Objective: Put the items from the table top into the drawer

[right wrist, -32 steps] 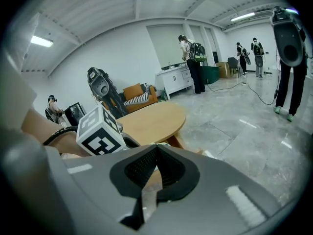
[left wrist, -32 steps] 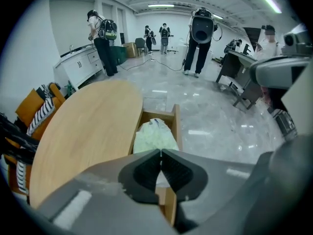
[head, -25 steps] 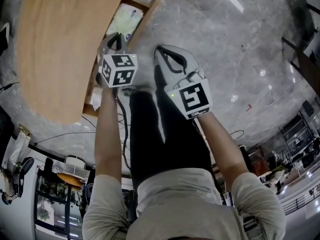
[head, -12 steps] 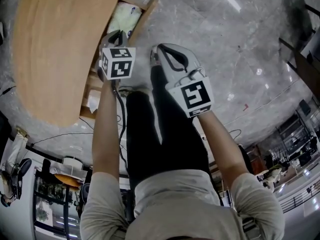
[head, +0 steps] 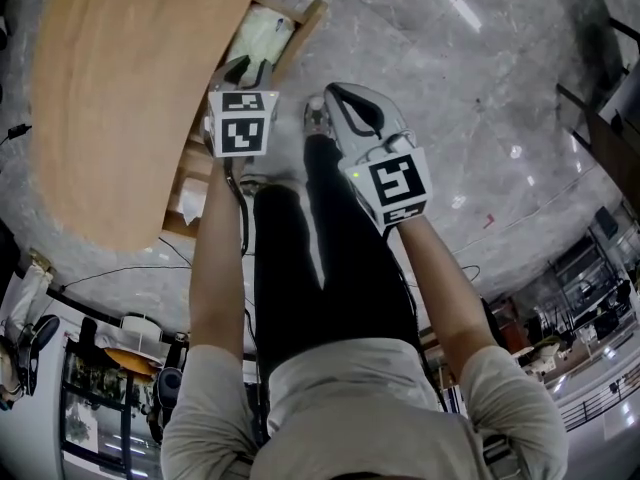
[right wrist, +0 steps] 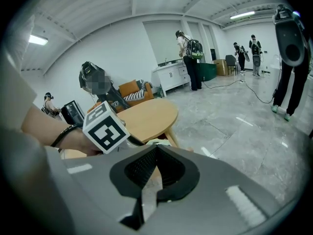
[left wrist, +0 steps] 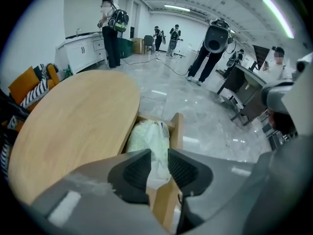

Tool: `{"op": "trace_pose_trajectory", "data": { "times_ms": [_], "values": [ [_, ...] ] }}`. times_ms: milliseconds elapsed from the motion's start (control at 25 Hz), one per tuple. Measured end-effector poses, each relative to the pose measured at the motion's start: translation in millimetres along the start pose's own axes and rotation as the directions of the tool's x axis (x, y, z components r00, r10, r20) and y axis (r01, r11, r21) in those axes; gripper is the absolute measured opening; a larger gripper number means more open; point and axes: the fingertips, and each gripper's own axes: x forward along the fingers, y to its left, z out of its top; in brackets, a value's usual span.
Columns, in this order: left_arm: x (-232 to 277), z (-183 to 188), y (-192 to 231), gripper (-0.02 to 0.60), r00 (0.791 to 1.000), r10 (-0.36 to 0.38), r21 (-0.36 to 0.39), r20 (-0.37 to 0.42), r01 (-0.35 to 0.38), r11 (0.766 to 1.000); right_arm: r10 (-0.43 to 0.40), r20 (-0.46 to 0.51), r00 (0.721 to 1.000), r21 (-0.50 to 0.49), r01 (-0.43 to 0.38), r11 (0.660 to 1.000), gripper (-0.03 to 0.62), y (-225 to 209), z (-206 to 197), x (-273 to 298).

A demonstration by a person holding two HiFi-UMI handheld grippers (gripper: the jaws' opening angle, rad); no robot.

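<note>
At the left of the head view a round wooden table [head: 120, 98] is seen, and its top also fills the left half of the left gripper view [left wrist: 73, 126]. A wooden drawer [head: 300, 28] is pulled out from under the table's right edge. A pale green bag [head: 258, 40] lies inside it, against the far end. In the left gripper view the bag [left wrist: 149, 136] is seen between the table edge and the drawer's side wall [left wrist: 176, 131].

The left gripper [head: 247, 66] is held over the open drawer, just beside the table edge, and is pointed steeply down. Its jaws [left wrist: 159, 158] have just been opening and are now spread a little. Nothing is pinched between them, and the bag is seen through the gap, apart from the pads.

The right gripper [head: 320, 103] is held just to the right of the drawer, above the grey stone floor [head: 450, 88] and the person's dark trousers [head: 300, 268]. Its jaws [right wrist: 156, 153] are pressed together at the tips, and nothing is held between them. In the right gripper view the left gripper's marker cube is seen in front of the table [right wrist: 146, 116].
</note>
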Motion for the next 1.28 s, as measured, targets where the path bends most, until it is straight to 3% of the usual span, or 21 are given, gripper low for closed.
{"op": "trace_pose_trajectory", "data": {
  "times_ms": [280, 520, 640, 800, 1080, 1280],
  "values": [
    [-44, 18, -12, 0.115, 0.997, -0.021, -0.021, 0.081, 0.022, 1.0, 0.017, -0.012, 1.0, -0.002, -0.017, 1.0, 0.008, 18, 1, 25],
    [-121, -4, -17, 0.112, 0.997, -0.021, -0.13, 0.077, 0.031, 0.991, 0.045, -0.015, 0.999, -0.003, -0.045, 0.999, 0.008, 67, 37, 14],
    [-173, 7, -19, 0.098, 0.99, 0.009, -0.16, 0.141, 0.013, 0.987, 0.063, 0.025, 0.998, -0.016, -0.063, 0.998, 0.008, 95, 72, -7],
    [-252, 49, -16, 0.02, 0.949, 0.081, -0.149, 0.303, -0.037, 0.988, 0.048, 0.115, 0.992, -0.021, -0.046, 0.999, 0.008, 126, 123, -39],
    [-387, 75, -30, 0.02, 0.87, 0.118, -0.11, 0.478, -0.074, 0.991, 0.053, 0.261, 0.964, -0.129, -0.02, 0.991, 0.008, 197, 209, -119],
    [-472, 87, -34, 0.02, 0.808, 0.107, -0.074, 0.579, -0.078, 0.994, 0.068, 0.39, 0.918, -0.187, 0.007, 0.982, 0.008, 243, 266, -172]
  ]
}}
